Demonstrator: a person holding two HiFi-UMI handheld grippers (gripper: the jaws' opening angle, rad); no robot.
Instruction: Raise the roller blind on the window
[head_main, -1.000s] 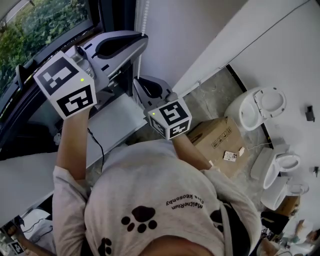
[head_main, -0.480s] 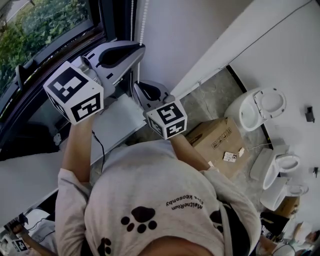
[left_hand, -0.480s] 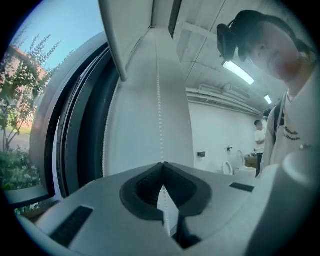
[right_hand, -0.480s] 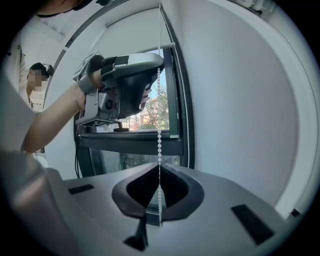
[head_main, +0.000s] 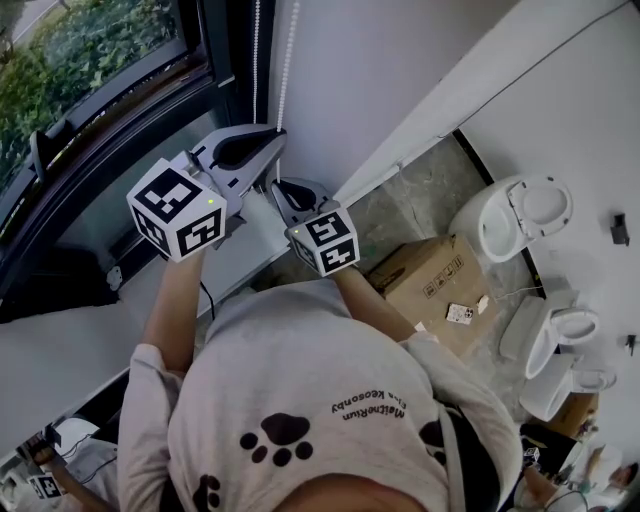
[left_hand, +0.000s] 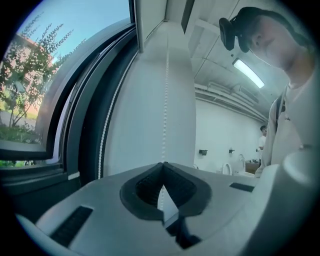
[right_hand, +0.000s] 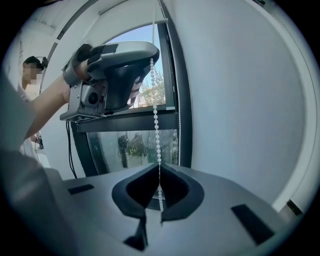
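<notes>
Beside the dark window frame (right_hand: 182, 100), my left gripper (left_hand: 162, 165) and, just below it, my right gripper (right_hand: 159, 167) both clamp tight on one bead chain (right_hand: 156, 125) strand, ready to haul up the roller blind, which is out of sight above.

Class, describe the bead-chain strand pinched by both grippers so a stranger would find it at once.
Find the dark window frame and the white wall right of it, where two white bead strands hang. The held strand lies against the wall and runs down into the shut left gripper, then the right gripper; the other strand hangs free against the frame.
</notes>
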